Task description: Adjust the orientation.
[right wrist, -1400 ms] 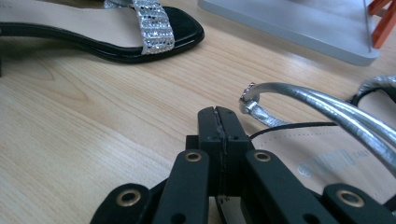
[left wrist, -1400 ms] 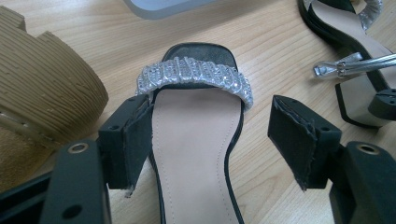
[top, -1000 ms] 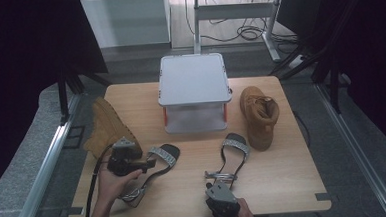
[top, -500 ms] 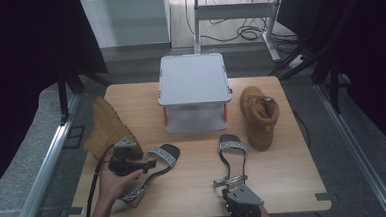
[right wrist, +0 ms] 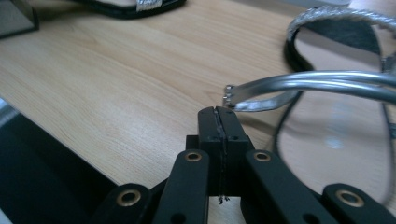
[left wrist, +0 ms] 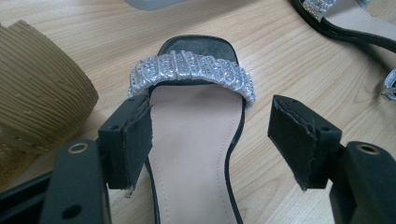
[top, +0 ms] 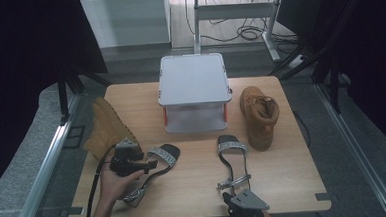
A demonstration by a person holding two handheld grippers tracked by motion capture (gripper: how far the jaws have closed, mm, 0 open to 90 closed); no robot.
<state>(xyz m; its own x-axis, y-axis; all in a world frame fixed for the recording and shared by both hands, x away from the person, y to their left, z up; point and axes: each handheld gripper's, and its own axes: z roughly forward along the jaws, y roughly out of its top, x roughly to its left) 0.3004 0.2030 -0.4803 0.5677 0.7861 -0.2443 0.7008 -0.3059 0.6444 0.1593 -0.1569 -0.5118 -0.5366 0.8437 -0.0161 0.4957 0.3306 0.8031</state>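
In the high view we see 2 sandals on the worktop (top: 195, 188): the left sandal (top: 152, 173) under the left gripper (top: 149, 166), the right sandal (top: 232, 161) before the right gripper (top: 236, 202). In the left gripper view the fingers (left wrist: 135, 140) stand wide around the stiff, light sole, not pressing. In the right gripper view the fingers (right wrist: 218, 125) are fully closed, empty, beside the thin ankle strap (right wrist: 308, 86); we judge the sole edges the firmest hold.

My left gripper (left wrist: 210, 140) straddles the left sandal (left wrist: 196, 140); its strap (left wrist: 191, 72) lies just ahead of the jaws, a boot (left wrist: 37, 93) to their left. My right gripper (right wrist: 219, 119) sits at the table (top: 194, 178) edge, jaws together, the right sandal (right wrist: 336, 135) to their right, its ankle strap (right wrist: 303, 84) just beside the tips.
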